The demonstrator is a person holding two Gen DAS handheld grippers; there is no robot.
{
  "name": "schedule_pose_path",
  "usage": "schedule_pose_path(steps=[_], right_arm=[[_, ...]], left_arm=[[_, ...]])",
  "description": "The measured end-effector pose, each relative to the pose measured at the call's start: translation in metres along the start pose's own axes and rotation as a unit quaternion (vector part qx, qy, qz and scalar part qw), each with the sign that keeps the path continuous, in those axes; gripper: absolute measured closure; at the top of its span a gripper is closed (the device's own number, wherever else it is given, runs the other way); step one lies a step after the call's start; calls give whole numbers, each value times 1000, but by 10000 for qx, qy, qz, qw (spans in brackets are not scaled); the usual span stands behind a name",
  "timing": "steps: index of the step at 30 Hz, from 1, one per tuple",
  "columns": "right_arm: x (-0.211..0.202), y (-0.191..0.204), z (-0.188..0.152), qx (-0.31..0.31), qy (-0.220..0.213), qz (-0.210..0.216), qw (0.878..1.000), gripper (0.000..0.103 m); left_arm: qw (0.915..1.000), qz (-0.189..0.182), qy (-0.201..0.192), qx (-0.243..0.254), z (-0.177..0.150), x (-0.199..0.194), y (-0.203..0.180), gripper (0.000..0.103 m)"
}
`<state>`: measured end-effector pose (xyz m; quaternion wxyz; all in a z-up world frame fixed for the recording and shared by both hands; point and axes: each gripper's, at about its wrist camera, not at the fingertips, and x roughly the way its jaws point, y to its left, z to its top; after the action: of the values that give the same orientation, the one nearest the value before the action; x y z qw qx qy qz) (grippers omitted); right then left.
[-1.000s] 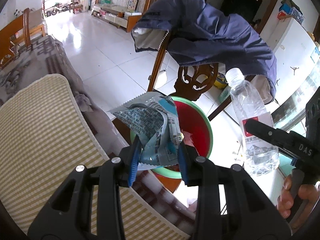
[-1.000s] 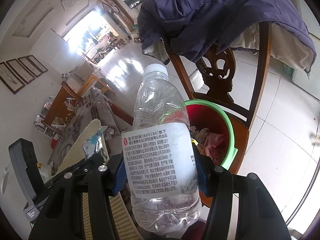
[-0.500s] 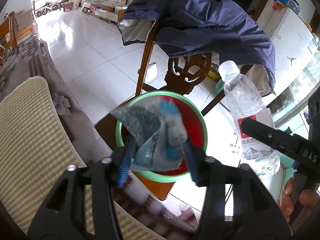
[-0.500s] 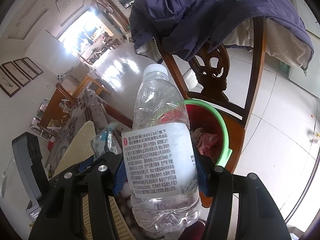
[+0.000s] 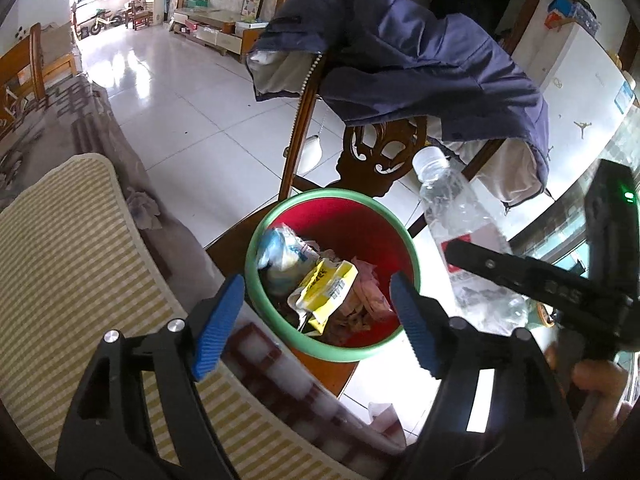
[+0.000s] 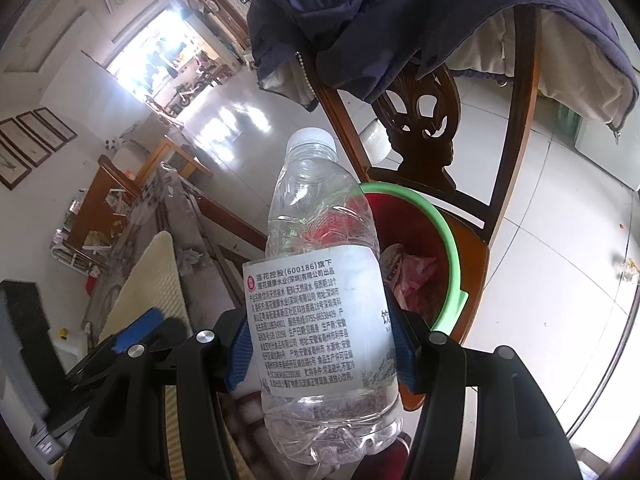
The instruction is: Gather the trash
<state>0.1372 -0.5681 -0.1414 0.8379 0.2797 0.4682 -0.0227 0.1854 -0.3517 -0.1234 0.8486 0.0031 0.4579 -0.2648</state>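
A red bin with a green rim (image 5: 256, 236) stands on a wooden chair seat; it also shows in the right wrist view (image 6: 448, 236). Inside lie a blue-white wrapper (image 5: 280, 256), a yellow packet (image 5: 328, 284) and pink paper (image 5: 366, 284). My left gripper (image 5: 316, 320) is open and empty, just above the bin's near rim. My right gripper (image 6: 320, 348) is shut on an empty clear plastic bottle (image 6: 320, 280), held upright to the right of the bin; the bottle also shows in the left wrist view (image 5: 460, 224).
A blue jacket (image 5: 420, 64) hangs over the carved chair back (image 5: 380, 152) behind the bin. A yellow checked cushion (image 5: 60, 264) lies at the left beside a grey-covered sofa (image 5: 80, 112). White tiled floor (image 5: 172, 92) stretches beyond.
My left gripper moved over the bin, opened and let go of the blue-white wrapper, which now lies in the bin. The right gripper keeps holding the bottle, slightly closer to the bin.
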Motion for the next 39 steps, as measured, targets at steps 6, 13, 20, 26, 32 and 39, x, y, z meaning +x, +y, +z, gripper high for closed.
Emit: schedule_pose_path(steps=[6,13,20,26,32,39], right_arm=[[18,16,9,-333,17,-318,9989,48],[38,27,11,-656,-107,-821,9944,39],[6,50,-2,-660,-505,-586,9948,24],[-51,104,-39,-1283,-1496,-162,9802,6],[-83,167,-88,-2332,-2248,276,9457,7],[-92,203,-126,-2619,-2628,1002,9232,7]], left_arm=[[9994,23,-295,-205,-5,-30,16,20],[9973,186,-495,-512,-17,-66,42,14],[9922,241,-710,-999,-33,-103,72,6],[9856,488,-1325,-930,-50,-152,77,5],[9720,865,-2023,-829,-71,-194,82,5],[9394,2061,-2693,-507,-93,-230,87,5]])
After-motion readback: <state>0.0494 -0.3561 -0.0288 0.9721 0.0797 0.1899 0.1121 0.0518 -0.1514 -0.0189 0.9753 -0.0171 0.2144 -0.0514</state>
